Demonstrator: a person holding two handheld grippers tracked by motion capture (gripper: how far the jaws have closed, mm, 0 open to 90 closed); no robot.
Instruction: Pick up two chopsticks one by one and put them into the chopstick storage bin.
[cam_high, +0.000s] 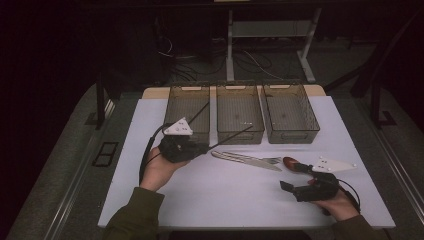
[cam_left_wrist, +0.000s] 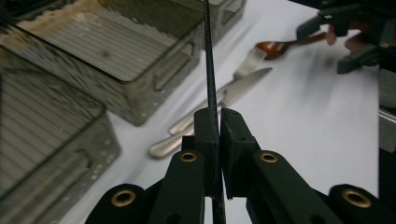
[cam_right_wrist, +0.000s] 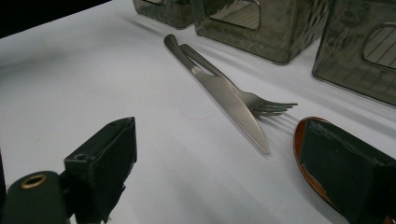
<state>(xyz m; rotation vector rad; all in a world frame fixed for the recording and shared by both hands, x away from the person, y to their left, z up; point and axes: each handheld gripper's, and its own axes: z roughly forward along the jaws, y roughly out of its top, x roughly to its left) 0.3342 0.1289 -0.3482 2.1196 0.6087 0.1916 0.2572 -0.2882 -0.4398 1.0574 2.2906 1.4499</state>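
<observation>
One counter (cam_high: 235, 200) with a white top carries everything. On its far half stand three smoky see-through bins in a row, side by side: the left bin (cam_high: 187, 107), the middle bin (cam_high: 240, 110) and the right bin (cam_high: 290, 110). All three look empty on their ribbed floors, though the upper chopstick reaches over the left bin's near wall.

Two tongs are in hand. The left tongs (cam_left_wrist: 218, 135) are pinched tight on a thin black chopstick (cam_left_wrist: 208, 60), which stands straight up between the jaws in the left gripper view. From the high view two dark chopsticks (cam_high: 227, 137) fan out of these tongs, raised above the counter, just before the left and middle bins. The right tongs (cam_right_wrist: 219, 172) stand wide, gripping nothing; one jaw rests over the bowl of a reddish-brown spoon (cam_right_wrist: 303, 140).

Loose cutlery on the counter: one knife (cam_right_wrist: 229, 100), one fork (cam_right_wrist: 261, 105) and that one spoon. The knife lies across the fork, touching it, near the middle bin; the spoon lies just beside their tips.
</observation>
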